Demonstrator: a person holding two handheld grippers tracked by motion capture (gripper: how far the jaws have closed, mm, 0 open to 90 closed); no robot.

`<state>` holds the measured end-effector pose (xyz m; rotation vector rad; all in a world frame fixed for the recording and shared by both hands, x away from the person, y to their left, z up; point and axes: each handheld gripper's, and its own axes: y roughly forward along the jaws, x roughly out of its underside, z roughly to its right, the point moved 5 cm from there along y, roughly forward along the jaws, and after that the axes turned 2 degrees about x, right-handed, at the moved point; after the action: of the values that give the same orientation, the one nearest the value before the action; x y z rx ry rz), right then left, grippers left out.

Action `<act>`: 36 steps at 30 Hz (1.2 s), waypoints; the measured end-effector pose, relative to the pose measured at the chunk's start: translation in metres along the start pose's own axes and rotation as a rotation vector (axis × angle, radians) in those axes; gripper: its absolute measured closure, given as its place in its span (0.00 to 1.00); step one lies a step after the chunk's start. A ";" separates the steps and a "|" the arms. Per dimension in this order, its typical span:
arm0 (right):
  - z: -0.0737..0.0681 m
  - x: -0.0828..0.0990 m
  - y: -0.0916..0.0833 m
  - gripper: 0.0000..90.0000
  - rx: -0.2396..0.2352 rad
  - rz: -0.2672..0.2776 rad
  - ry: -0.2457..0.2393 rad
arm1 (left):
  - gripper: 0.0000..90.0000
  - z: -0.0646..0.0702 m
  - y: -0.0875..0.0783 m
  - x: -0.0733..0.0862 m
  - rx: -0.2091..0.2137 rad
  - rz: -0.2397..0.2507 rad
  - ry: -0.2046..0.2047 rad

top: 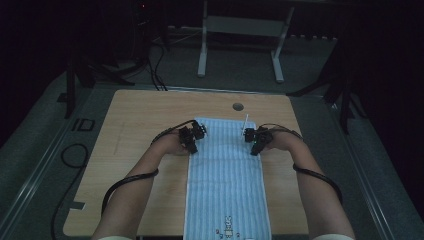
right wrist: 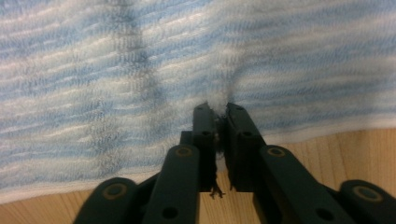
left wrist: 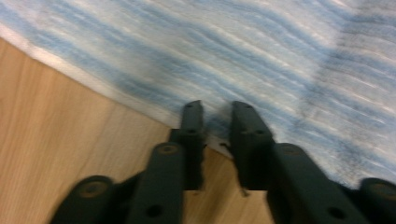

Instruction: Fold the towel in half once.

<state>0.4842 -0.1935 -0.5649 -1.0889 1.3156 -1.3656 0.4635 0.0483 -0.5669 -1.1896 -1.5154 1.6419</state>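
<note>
The towel (top: pixel 227 175) is soft and floppy. Both the left gripper (left wrist: pixel 217 112) and right gripper (right wrist: pixel 217 109) pinch its side edges between their fingers.

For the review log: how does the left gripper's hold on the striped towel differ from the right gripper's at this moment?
The left gripper sits at the towel's left long edge, the right gripper at its right long edge. In the right gripper view the cloth is pinched into a raised fold between nearly touching jaws; in the left gripper view a narrow gap remains over the hem, and a firm pinch is less clear. Both have narrow jaws at the towel's far end.
</note>
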 end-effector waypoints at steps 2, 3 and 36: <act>0.000 -0.001 0.000 0.96 0.006 -0.004 0.011 | 0.96 0.000 0.001 -0.001 -0.026 -0.002 -0.001; 0.001 -0.001 -0.001 0.96 0.026 0.006 0.010 | 0.97 -0.002 0.000 -0.001 -0.039 -0.006 0.001; -0.086 0.019 -0.030 0.95 0.081 0.100 -0.128 | 0.97 0.066 -0.035 0.040 0.083 0.027 0.124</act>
<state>0.3955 -0.1964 -0.5383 -1.0249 1.1956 -1.2436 0.3830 0.0605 -0.5450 -1.2479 -1.3482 1.6018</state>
